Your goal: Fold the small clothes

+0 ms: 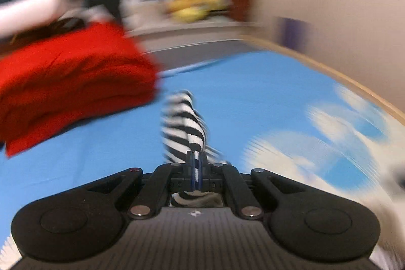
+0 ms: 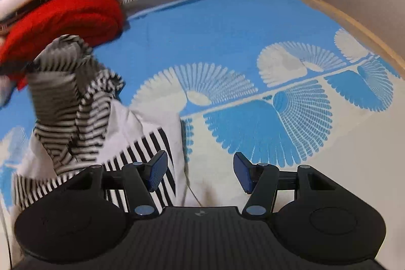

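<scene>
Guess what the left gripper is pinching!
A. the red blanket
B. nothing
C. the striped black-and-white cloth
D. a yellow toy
C: the left gripper has its jaws closed on the striped black-and-white cloth, which is lifted above the blue bedspread.

Your left view smeared by blur — shelf clutter (image 1: 192, 4) unreadable, striped garment (image 1: 186, 128) running under the closed pads, red pile (image 1: 73, 82) cut off at the edge.
</scene>
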Available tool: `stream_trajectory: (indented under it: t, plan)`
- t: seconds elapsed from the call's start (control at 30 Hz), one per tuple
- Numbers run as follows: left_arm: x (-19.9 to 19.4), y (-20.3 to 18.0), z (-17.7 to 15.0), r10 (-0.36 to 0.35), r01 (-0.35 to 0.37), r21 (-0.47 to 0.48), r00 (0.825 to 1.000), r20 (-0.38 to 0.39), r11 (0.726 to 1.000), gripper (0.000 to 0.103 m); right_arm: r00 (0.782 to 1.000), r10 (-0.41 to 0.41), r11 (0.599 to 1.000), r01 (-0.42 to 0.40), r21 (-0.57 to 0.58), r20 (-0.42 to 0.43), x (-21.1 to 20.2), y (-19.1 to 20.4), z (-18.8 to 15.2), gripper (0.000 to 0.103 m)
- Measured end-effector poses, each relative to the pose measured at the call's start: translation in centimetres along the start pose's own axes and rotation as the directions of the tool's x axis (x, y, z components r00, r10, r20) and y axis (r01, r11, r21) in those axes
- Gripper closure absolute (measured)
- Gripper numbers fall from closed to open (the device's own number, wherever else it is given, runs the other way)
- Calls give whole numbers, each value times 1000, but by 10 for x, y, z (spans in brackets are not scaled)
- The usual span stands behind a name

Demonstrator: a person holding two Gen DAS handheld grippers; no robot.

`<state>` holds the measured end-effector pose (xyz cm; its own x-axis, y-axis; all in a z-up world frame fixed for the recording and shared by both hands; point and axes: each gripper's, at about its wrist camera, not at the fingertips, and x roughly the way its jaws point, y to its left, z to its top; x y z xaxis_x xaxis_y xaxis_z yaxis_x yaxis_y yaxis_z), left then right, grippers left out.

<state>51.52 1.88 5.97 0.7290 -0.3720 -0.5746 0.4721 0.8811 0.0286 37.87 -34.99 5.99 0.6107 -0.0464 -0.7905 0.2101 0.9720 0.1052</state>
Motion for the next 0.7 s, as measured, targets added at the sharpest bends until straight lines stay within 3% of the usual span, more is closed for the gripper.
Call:
stream_trajectory:
  t: [0.07,0.13,0.17,0.23,0.3,0.33,0.37,0.43,0.47,0.53,0.6,0.7]
  plan:
    - [-61,-43,-37,-100,104,93,994,-44,990,101,1000,7,999,-8,36,22,-8,-5,2,43]
    - [-104,-76,-79,-199,223,123,963,-184,967,96,998,22,996,-26,82,52,-18,-11,3,43]
    - [-125,-88,-97,-213,247,121,947,-238,961,96,997,31,995,-38,97,72,-23,-14,2,43]
    - [-158,-94,-117,-175,194,55,953,-248,979,96,995,33,992,-45,117,99,-29,-17,0,43]
    - [-173,-79,-120,-98,68,-136,970,-221,988,90,995,38,989,-51,139,94,-31,-19,-3,43]
    - [-174,-65,-120,-49,-9,-263,976,-214,965,86,995,48,987,-62,147,92,-31,-20,-5,44]
    - [-173,-51,-122,2,-90,-402,977,-212,911,78,994,58,986,-71,148,93,-31,-18,-7,44]
    - [-161,-26,-136,44,-167,-619,977,-209,767,76,993,81,987,-92,129,83,-29,-12,-10,44]
    - [-148,-17,-147,38,-198,-693,970,-238,693,76,992,105,985,-114,128,74,-28,-9,-11,44]
    - [-122,-10,-166,29,-312,-734,929,-370,603,76,984,178,971,-181,156,31,-20,-4,-16,49]
    - [-108,-1,-178,-24,-314,-776,921,-389,547,76,972,234,955,-224,193,-32,-9,0,-21,51]
    - [-77,5,-181,-132,-273,-813,912,-389,514,74,952,269,950,-237,204,-145,13,13,-32,51]
